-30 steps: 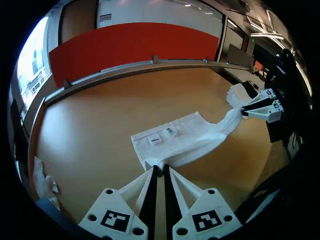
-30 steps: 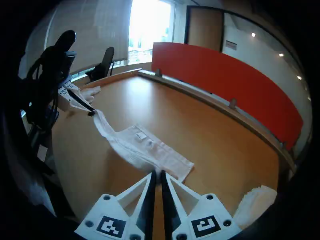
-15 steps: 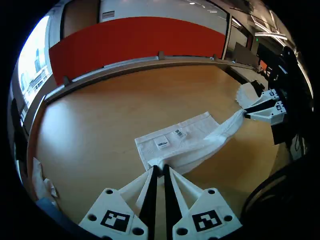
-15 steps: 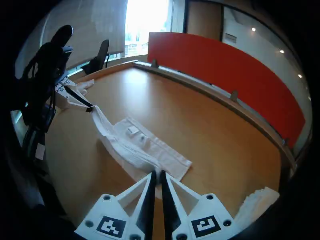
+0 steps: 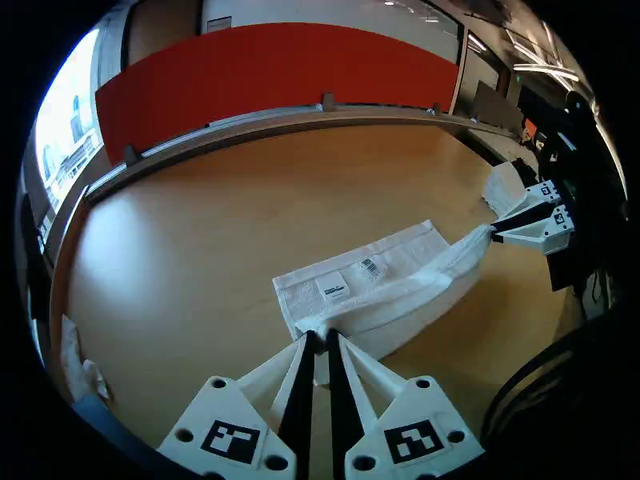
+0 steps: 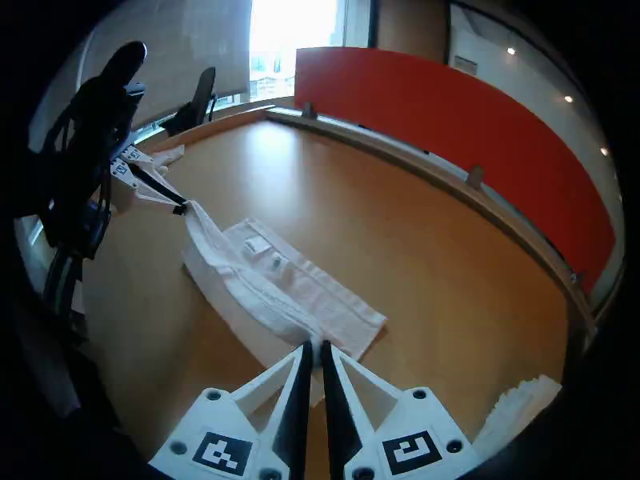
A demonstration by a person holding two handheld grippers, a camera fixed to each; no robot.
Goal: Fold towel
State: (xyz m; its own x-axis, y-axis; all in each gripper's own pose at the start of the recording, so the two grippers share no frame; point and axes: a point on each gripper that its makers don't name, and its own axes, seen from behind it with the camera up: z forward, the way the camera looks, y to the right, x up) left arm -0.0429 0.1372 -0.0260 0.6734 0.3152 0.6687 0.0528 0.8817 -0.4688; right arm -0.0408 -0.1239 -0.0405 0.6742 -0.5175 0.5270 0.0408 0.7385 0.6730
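The wooden surface (image 5: pixel 200 232) is carrying the white towel (image 5: pixel 384 280) about its middle, well short of the red partition (image 5: pixel 280 72) that is running along the far edge. The towel's far half is lying flat while its near long edge is hanging in the air between the two tools. That raised edge is what is changing. A second ago its right end was being drawn out into a thin, twisted strand with a deep notch behind it. Now it is filling out into a broad, fairly even band that is sagging only a little and sitting closer over the flat half. The left gripper (image 5: pixel 318 336) is holding one corner of that edge with its jaws narrowed right down on the cloth, and the right gripper (image 6: pixel 314 348) is pinching the other corner just as tightly. The two small labels (image 5: pixel 350 278) on the flat half are sliding slightly toward the right-hand edge of the surface as the cloth is being tugged straight. By my judgement the edge is being levelled for a lengthwise fold that is not yet laid down.
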